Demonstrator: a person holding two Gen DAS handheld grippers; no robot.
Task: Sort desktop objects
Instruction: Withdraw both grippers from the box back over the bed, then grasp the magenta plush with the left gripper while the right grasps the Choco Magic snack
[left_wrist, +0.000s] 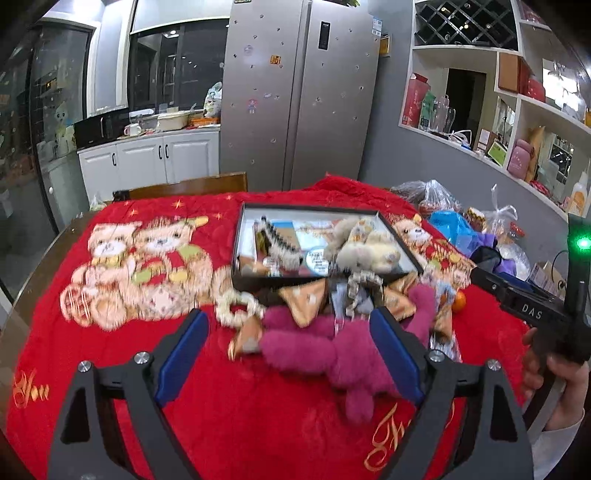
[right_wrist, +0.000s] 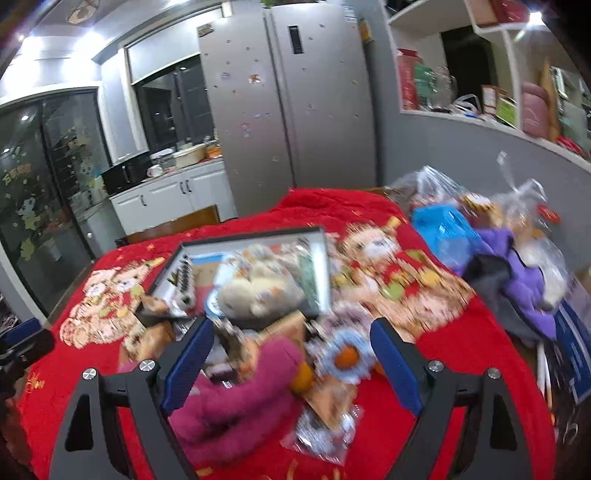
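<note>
A black-rimmed tray (left_wrist: 243, 236) on the red blanket holds a cream plush toy (left_wrist: 369, 247) and small packets. In front of it lies a pile: a magenta plush toy (left_wrist: 317, 350), tan snack packets (left_wrist: 306, 299) and an orange (left_wrist: 459, 301). My left gripper (left_wrist: 290, 343) is open over the magenta plush, touching nothing. In the right wrist view my right gripper (right_wrist: 291, 354) is open above the magenta plush (right_wrist: 240, 398), an orange (right_wrist: 347, 357) and packets, in front of the tray (right_wrist: 325, 273). The right gripper's body shows at the right of the left view.
The red blanket with bear prints (left_wrist: 140, 269) covers the table. Plastic bags (left_wrist: 447, 221) and purple cloth (right_wrist: 517, 273) crowd the right side. A wooden chair back (left_wrist: 192, 184) stands behind the table. A fridge and cabinets are farther back.
</note>
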